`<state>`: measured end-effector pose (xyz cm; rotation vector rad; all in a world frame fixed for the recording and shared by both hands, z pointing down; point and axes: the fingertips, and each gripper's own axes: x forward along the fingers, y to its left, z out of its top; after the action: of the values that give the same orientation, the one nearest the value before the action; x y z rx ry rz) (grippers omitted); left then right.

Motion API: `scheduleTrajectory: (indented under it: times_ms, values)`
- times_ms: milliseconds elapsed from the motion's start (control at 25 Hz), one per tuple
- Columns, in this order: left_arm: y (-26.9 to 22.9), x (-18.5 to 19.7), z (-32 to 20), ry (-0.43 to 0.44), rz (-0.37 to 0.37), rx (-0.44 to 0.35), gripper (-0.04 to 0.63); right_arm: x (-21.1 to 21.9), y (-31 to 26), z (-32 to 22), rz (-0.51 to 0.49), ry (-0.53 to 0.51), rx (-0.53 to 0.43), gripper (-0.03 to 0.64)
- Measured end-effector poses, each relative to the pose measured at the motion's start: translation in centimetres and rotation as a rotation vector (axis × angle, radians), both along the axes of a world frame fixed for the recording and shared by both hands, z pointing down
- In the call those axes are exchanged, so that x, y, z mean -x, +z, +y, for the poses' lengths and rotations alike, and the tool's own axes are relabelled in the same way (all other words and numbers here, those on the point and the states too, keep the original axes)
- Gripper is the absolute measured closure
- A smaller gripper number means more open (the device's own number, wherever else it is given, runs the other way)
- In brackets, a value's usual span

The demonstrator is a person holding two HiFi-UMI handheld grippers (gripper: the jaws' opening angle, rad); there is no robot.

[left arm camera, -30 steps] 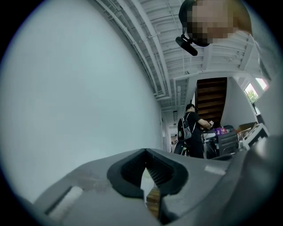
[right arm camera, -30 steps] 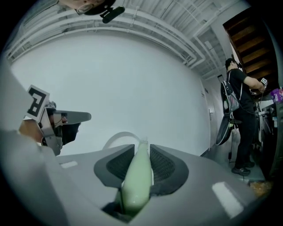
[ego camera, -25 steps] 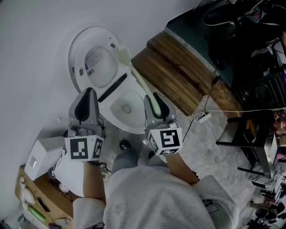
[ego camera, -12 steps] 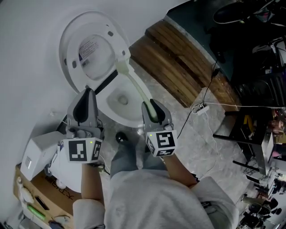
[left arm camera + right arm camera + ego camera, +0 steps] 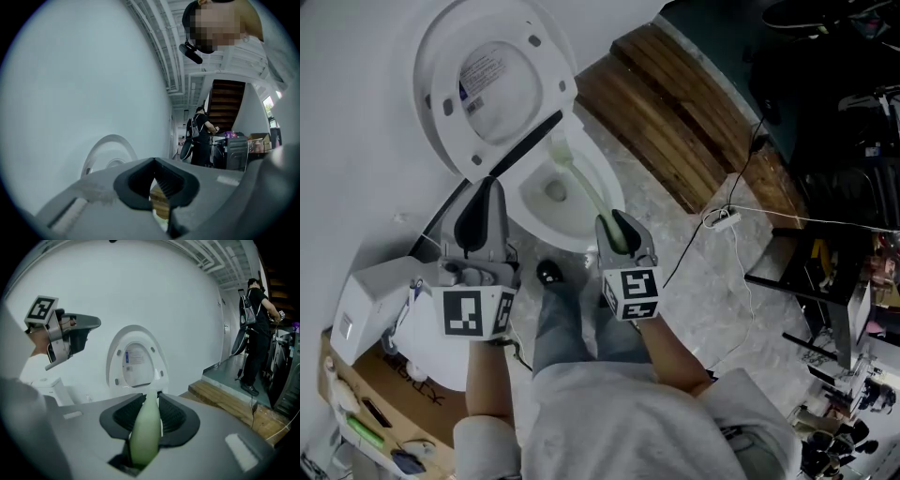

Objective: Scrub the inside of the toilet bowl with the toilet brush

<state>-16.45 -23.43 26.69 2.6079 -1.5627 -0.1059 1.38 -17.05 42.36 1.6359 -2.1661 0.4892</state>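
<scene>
The white toilet bowl stands below me with its lid and seat raised against the wall. My right gripper is shut on the pale green toilet brush handle, whose head reaches down into the bowl near its far side. In the right gripper view the handle sits clamped between the black pads, pointing at the raised lid. My left gripper hovers left of the bowl, jaws shut with nothing in them.
A wooden step lies right of the toilet, with a cable and plug on the stone floor. A white box and a cardboard box sit at the left. A person stands in the background.
The brush head has dropped from the raised seat's edge down into the bowl. Both grippers have come closer over the toilet.
</scene>
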Motion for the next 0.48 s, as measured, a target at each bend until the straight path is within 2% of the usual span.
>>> scheduleTrajectory:
  times_ms: [480]
  values:
    - [5.9,-1.1,1.9,-0.016,-0.012,0.02,0.591,-0.6,10.1,1.6,0.014,-0.035,0.133,0.508]
